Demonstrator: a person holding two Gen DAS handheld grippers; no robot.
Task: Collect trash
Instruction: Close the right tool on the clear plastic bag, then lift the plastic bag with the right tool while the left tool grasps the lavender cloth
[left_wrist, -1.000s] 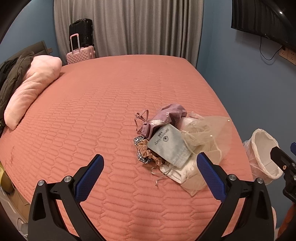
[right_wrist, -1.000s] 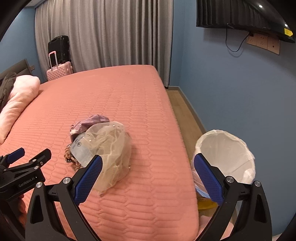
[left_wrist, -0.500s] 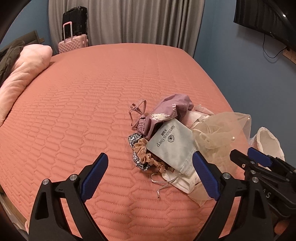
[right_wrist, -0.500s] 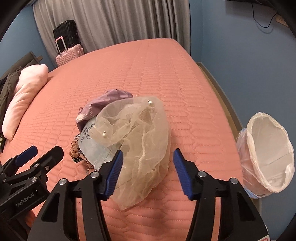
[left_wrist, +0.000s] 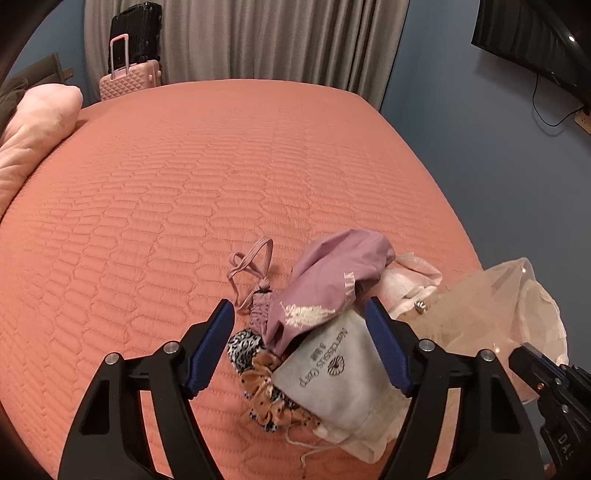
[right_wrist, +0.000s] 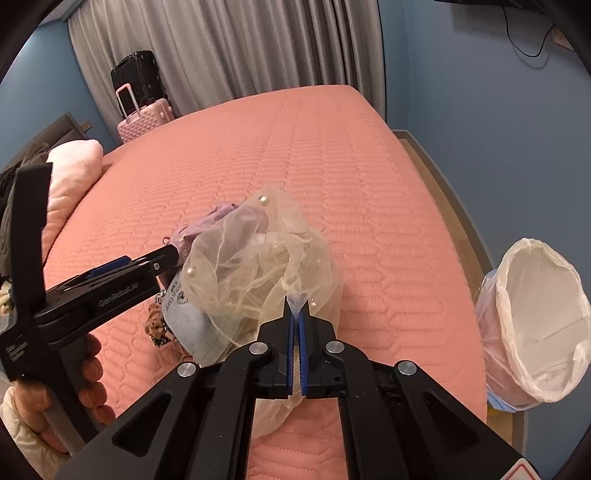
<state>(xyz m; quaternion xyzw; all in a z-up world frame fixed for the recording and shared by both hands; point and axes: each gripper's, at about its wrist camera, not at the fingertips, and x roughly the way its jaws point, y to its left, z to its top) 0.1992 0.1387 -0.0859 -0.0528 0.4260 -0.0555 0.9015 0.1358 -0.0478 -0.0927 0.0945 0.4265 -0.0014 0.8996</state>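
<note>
A heap of soft trash lies near the right edge of the pink bed (left_wrist: 184, 184). In it are a purple pouch (left_wrist: 332, 273), a grey printed pouch (left_wrist: 332, 373), scrunchies (left_wrist: 258, 373) and a beige pearl-dotted mesh net (right_wrist: 266, 258). My left gripper (left_wrist: 299, 317) hovers over the heap with its jaws closing. Both pouches sit between its fingers; the pads do not press them. My right gripper (right_wrist: 295, 312) is shut on a fold of the mesh net (left_wrist: 480, 295). A bin with a white liner (right_wrist: 543, 325) stands on the floor right of the bed.
A pink pillow (left_wrist: 33, 129) and dark clothing lie at the bed's left. A pink suitcase (left_wrist: 129, 77) and a black one stand by the grey curtain. A wall-mounted screen (left_wrist: 535, 40) hangs at the upper right. A hand (right_wrist: 88, 373) holds the left gripper's handle.
Both grippers came down and in toward the heap. The right gripper's jaws went from wide open to shut on the mesh net. The left gripper's jaws narrowed around the pouches.
</note>
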